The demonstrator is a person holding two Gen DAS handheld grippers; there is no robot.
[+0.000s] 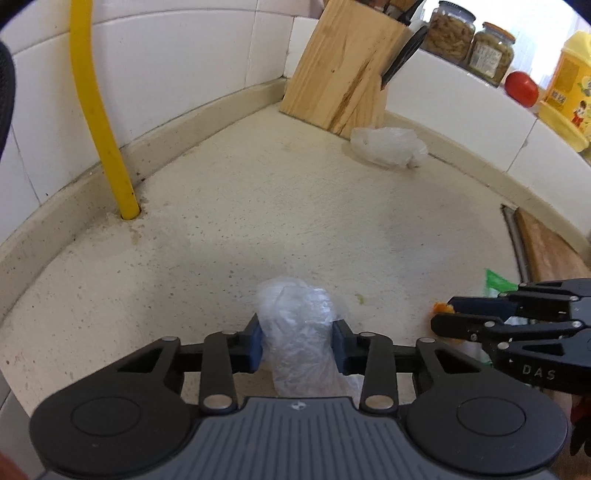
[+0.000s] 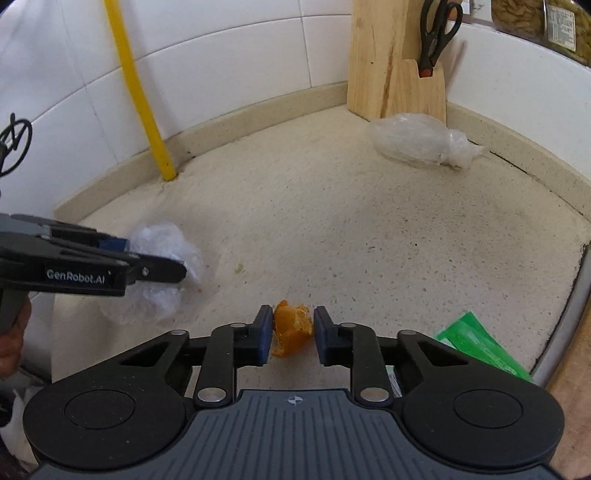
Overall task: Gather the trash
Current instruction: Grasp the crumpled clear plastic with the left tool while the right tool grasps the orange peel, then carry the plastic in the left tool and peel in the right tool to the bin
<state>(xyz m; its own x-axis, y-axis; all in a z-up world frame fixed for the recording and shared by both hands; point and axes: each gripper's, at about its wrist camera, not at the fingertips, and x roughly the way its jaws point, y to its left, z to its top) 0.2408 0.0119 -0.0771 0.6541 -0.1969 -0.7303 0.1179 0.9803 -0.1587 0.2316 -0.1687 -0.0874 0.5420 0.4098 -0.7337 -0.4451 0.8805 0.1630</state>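
A crumpled clear plastic bag sits between the blue pads of my left gripper, which is shut on it low over the beige counter. From the right wrist view the same bag bulges around the left gripper. My right gripper is shut on a piece of orange peel, both pads against it. In the left wrist view the right gripper shows at the right edge with a bit of orange peel at its tips.
A second clear plastic bag lies by the wooden knife block holding scissors. A green wrapper lies right of my right gripper, beside a wooden board. A yellow pipe rises at the tiled wall. Jars and a tomato sit on the ledge.
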